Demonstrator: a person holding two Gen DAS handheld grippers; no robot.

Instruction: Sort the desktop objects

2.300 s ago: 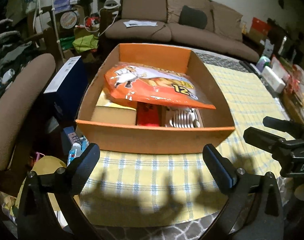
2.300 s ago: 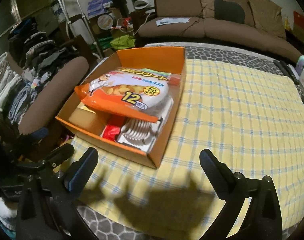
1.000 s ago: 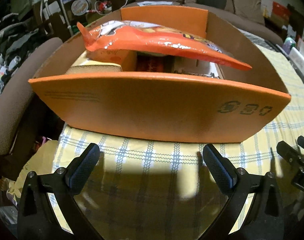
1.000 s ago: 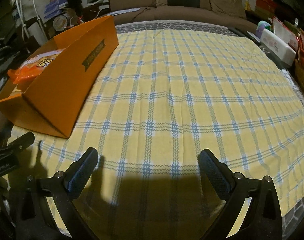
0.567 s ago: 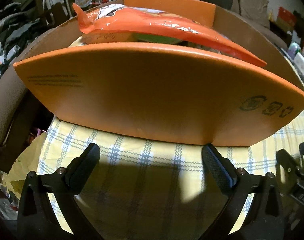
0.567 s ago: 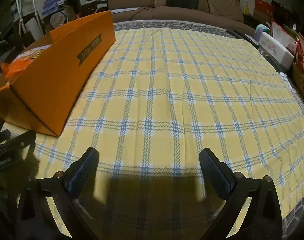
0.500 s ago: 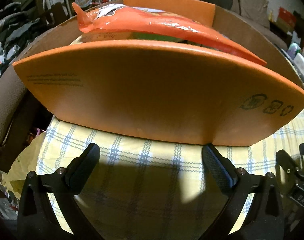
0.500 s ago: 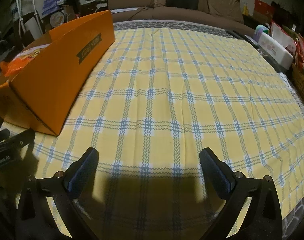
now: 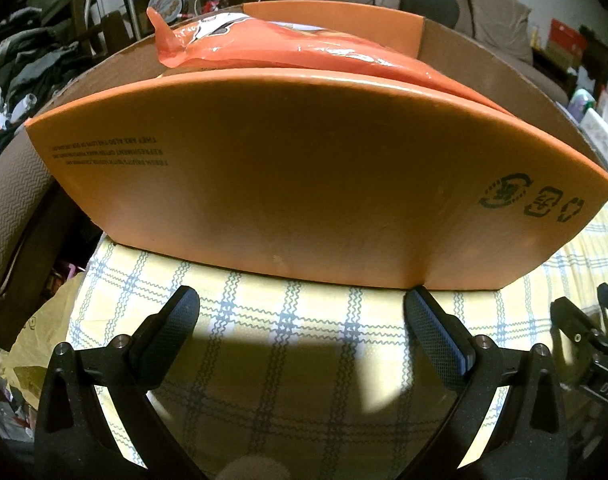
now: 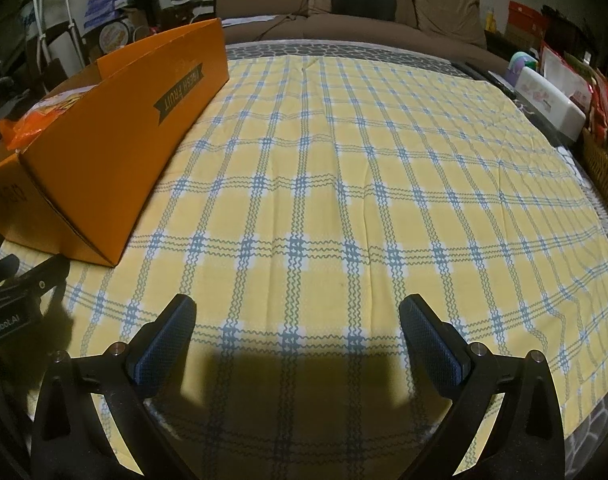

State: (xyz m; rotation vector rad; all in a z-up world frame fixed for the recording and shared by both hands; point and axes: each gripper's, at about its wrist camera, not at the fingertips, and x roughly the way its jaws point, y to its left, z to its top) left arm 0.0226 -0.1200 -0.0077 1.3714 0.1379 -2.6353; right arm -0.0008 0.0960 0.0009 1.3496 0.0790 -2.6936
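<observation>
Checked tablecloth [image 10: 344, 184], orange box [image 9: 304, 176] filling left view only

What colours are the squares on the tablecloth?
The tablecloth is yellow, checked with blue and white lines. The right wrist view shows it best.

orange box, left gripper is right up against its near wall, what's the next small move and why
Probably raise the left gripper above the near wall of the orange box and reach for the orange snack bag. The gripper is open and empty, low on the yellow plaid tablecloth, and the wall blocks a straight approach. The bag lies on top of the box, so it looks easiest to reach.
</observation>
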